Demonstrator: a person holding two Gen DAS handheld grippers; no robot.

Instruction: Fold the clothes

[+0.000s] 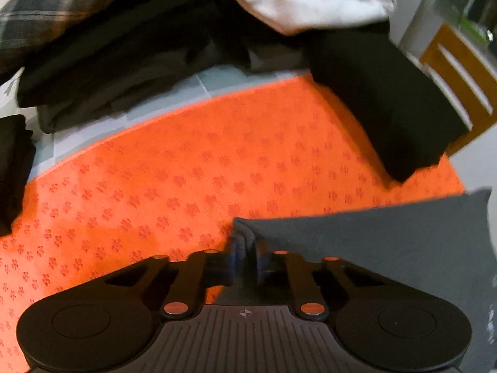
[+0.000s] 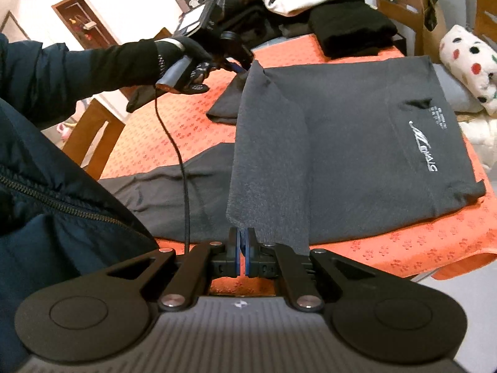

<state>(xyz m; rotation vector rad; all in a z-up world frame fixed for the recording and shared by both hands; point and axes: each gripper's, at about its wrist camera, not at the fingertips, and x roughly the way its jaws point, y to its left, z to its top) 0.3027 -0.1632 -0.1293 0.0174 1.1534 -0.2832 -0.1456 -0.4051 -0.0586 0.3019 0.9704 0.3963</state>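
A dark grey garment [image 2: 357, 155] with a white logo lies on the orange patterned cloth [image 2: 186, 124]. One long edge of it is lifted into a raised fold. My right gripper [image 2: 243, 242] is shut on the near corner of that fold. My left gripper [image 1: 245, 248] is shut on the far corner of the grey garment [image 1: 372, 242], a little above the orange cloth [image 1: 186, 171]. In the right wrist view the left gripper [image 2: 237, 67] is held by a gloved hand at the far end of the fold.
Folded black clothes [image 1: 382, 99], a plaid item [image 1: 46, 6] and white clothes [image 1: 310, 3] are piled at the table's far side. A wooden chair [image 1: 459, 71] stands at the right. A spotted soft toy [image 2: 469, 59] lies beyond the garment. A cable [image 2: 183, 171] hangs from the left gripper.
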